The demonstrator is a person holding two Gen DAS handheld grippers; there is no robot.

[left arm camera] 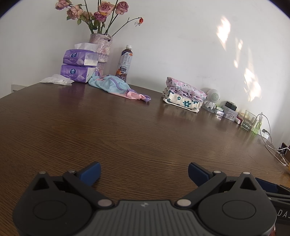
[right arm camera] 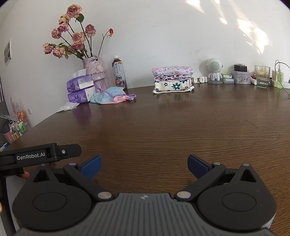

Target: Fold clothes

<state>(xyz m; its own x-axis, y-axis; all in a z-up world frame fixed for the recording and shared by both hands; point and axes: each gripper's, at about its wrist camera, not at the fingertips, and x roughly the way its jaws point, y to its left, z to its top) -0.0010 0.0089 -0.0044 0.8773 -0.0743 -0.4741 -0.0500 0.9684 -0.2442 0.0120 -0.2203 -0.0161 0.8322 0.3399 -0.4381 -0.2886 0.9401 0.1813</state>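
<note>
Resting low over a dark wooden table (left arm camera: 126, 130), the left gripper (left arm camera: 144, 170) fills the bottom of its frame with blue-padded fingers spread wide and nothing between them. The right gripper (right arm camera: 144, 164) sits the same way at the bottom of the right wrist view, fingers wide apart and empty, with part of the left gripper's black body lettered "GenRobot.AI" showing at the lower left of that frame.

A crumpled light-blue and pink garment (left arm camera: 117, 87) lies unfolded on the table in the upper left of both frames, far from both grippers. It is just beside two stacked purple tissue packs (left arm camera: 79, 66) and in front of a tea bottle (left arm camera: 125, 62). Behind the packs stands a pinkish vase (left arm camera: 102, 49) of dried roses (left arm camera: 90, 10), and a loose white tissue (left arm camera: 56, 79) lies at the table's far left edge.

A stack of folded floral clothes (left arm camera: 183, 94) sits against the white wall in the upper middle, well apart from the crumpled garment. To its right are a small white robot figure (right arm camera: 214, 72), a tin box (right arm camera: 242, 77), a glass cup (right arm camera: 262, 77) and a charging cable (right arm camera: 280, 72).

Bare tabletop lies between the grippers and the garment.
</note>
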